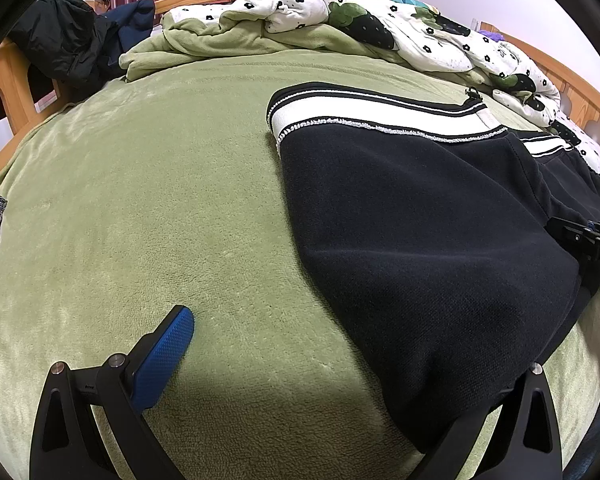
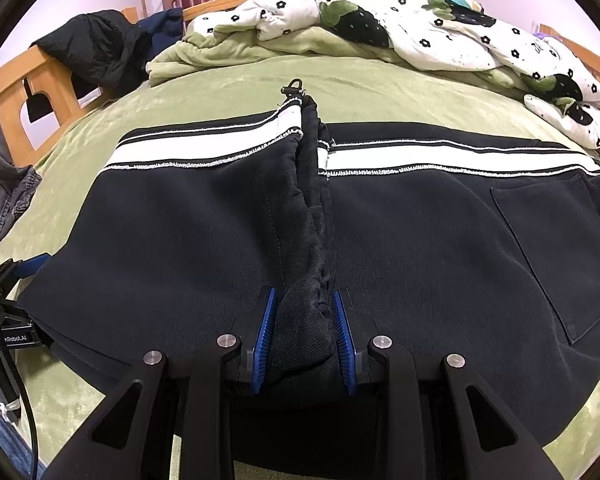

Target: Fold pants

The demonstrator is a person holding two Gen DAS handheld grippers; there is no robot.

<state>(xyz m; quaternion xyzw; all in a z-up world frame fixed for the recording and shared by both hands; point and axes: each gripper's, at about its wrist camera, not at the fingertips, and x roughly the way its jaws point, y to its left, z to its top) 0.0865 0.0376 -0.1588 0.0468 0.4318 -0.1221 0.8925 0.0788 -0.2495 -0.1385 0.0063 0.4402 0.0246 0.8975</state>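
Right wrist view shows the right hand-held gripper (image 2: 304, 336) clenched on a bunched ridge of the dark pants (image 2: 420, 240), which lie on the bed (image 2: 228, 80). That thick bunch may slip out when lifted. Left hand-held gripper (image 1: 340, 360) stands released beside the pants.

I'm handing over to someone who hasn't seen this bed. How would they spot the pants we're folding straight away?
Start from the wooden-framed bed covered in a green blanket, with a flowered quilt heaped at its far end. The pants lie flat on the near half, a bunched fold pinched in the right gripper. They alone are dark navy with a white side stripe.
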